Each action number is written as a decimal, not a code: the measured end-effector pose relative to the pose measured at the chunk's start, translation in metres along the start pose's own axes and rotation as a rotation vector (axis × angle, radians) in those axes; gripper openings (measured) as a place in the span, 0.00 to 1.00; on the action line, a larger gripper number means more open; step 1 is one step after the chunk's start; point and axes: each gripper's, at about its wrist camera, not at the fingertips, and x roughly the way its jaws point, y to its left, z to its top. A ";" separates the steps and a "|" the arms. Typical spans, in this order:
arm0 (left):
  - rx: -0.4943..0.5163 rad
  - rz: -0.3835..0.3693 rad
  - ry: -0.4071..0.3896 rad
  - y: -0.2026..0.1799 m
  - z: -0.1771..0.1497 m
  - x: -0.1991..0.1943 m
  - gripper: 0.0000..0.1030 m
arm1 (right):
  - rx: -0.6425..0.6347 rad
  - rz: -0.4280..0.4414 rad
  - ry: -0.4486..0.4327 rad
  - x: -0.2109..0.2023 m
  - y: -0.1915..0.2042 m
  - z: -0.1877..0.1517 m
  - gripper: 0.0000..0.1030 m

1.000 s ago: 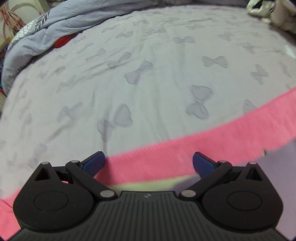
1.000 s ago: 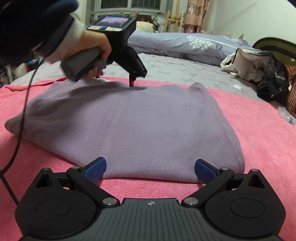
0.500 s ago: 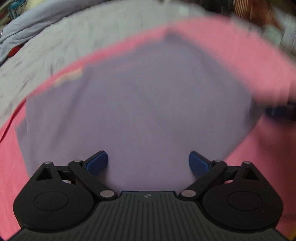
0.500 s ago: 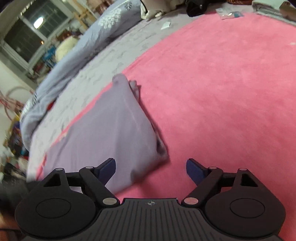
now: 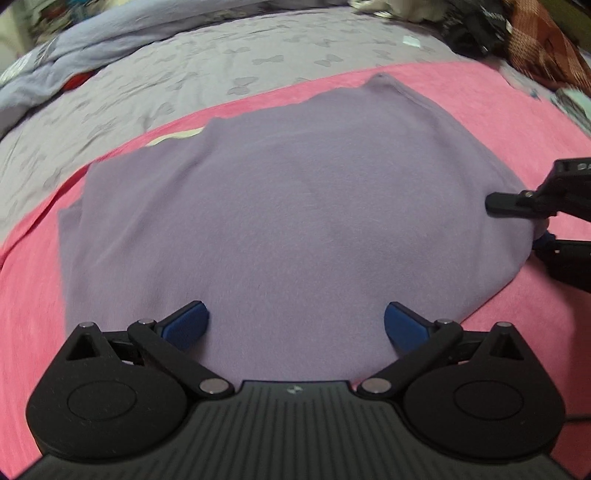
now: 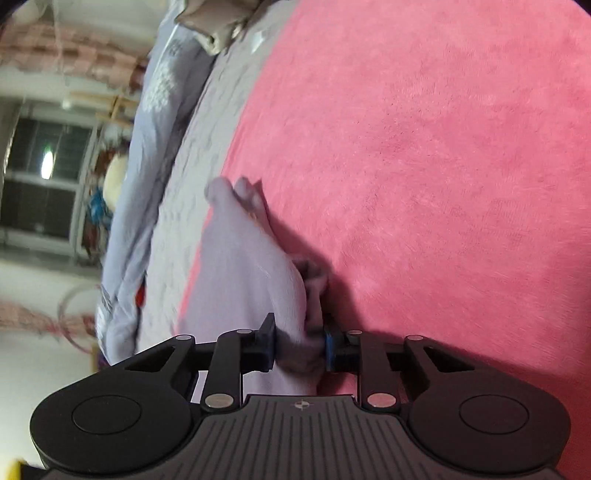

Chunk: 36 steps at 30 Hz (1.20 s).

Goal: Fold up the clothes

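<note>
A lilac garment (image 5: 288,206) lies folded flat on a pink blanket (image 5: 33,302). My left gripper (image 5: 295,326) is open just above the garment's near edge, holding nothing. My right gripper (image 6: 299,349) is turned on its side and shut on the garment's right edge (image 6: 255,280), with the cloth bunched between the blue pads. The right gripper also shows in the left wrist view (image 5: 524,221) at the garment's right side.
The pink blanket (image 6: 424,147) covers a grey bedsheet with a bow pattern (image 5: 177,85). A blue-grey duvet (image 5: 92,40) is heaped along the far left. Clothes and a dark bag (image 5: 472,26) lie at the far right corner.
My left gripper swung from the blanket's far edge to the garment's near edge. My right gripper rolled onto its side, moved to the garment's right edge and closed on it.
</note>
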 end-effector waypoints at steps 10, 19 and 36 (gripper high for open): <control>-0.584 0.213 -0.056 0.140 -0.078 -0.095 0.96 | -0.800 0.026 0.062 -0.013 0.182 -0.074 0.13; -0.840 0.333 0.008 0.187 -0.162 -0.141 0.96 | -1.487 -0.047 0.294 0.093 0.191 -0.281 0.25; -0.310 0.256 -0.094 0.092 -0.040 -0.060 0.99 | -1.512 -0.292 0.009 0.012 0.153 -0.188 0.83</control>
